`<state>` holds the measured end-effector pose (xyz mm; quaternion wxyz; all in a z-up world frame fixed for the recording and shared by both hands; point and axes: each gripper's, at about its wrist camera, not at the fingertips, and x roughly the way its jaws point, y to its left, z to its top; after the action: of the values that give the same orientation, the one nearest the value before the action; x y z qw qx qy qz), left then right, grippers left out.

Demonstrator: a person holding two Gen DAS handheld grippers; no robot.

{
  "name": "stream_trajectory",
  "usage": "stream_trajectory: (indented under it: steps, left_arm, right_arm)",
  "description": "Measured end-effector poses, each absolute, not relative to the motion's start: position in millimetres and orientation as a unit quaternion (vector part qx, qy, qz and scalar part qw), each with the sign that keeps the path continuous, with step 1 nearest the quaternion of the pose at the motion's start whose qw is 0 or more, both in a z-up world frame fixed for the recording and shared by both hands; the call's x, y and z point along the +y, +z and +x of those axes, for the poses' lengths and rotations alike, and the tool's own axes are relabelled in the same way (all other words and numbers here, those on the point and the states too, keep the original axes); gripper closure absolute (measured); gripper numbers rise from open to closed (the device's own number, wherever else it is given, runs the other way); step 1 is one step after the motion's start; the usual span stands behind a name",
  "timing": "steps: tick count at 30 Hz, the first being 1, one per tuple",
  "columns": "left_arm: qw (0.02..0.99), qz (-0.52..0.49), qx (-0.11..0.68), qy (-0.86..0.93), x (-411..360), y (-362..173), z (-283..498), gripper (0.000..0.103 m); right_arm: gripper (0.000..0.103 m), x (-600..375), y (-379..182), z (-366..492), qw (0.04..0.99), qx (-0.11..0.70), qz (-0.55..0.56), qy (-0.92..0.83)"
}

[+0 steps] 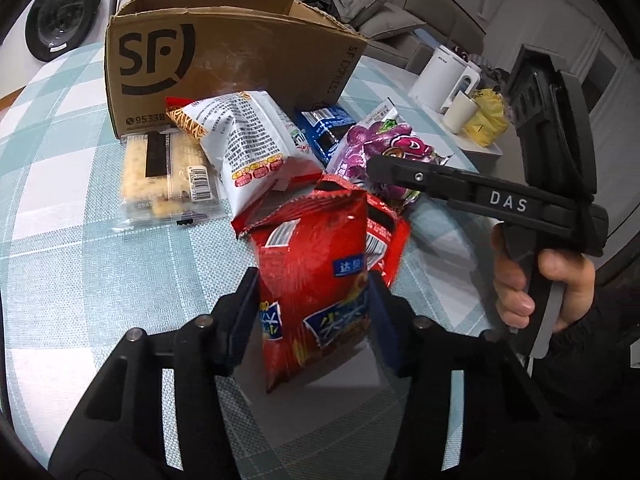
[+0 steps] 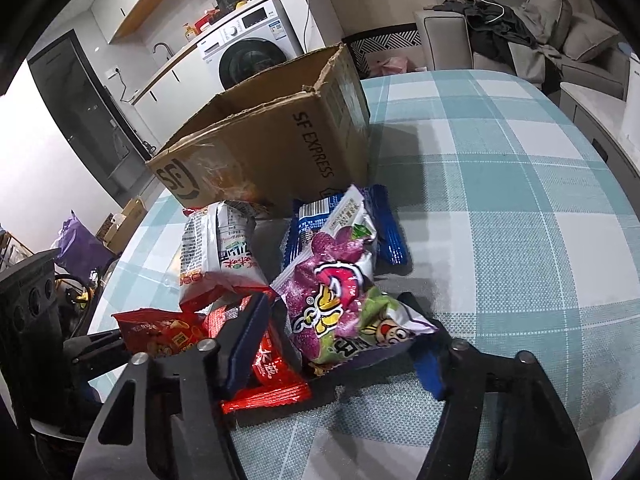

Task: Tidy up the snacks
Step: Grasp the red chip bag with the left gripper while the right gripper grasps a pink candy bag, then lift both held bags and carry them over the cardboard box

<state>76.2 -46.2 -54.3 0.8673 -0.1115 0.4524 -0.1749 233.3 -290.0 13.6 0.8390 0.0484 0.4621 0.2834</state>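
My left gripper [image 1: 314, 300] is shut on a red snack bag [image 1: 312, 264] and holds it above the table. My right gripper [image 2: 340, 336] is open around the near end of a purple snack bag [image 2: 340, 300]; its jaws stand wide at each side. The right gripper also shows in the left wrist view [image 1: 374, 168], over the purple bag [image 1: 384, 148]. A white bag [image 1: 248, 148], a blue packet [image 1: 324, 128], a clear cracker pack [image 1: 168, 172] and a small red packet [image 2: 272, 376] lie before the open SF cardboard box [image 1: 224, 56].
The table has a teal checked cloth [image 2: 520, 220]. A white kettle [image 1: 440, 76], a cup [image 1: 460, 112] and a yellow bag [image 1: 488, 120] stand at the right. A washing machine [image 2: 248, 48] and a sofa [image 2: 520, 32] lie beyond the table.
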Motion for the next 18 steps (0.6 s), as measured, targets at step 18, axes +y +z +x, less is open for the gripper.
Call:
stream_trajectory:
  steps: [18]
  left_arm:
    - [0.884,-0.131,0.418,-0.162,-29.6,-39.8,66.4,0.062]
  right_arm:
    - [0.075,-303.6,23.8,226.9,0.855,0.432,0.068,0.279]
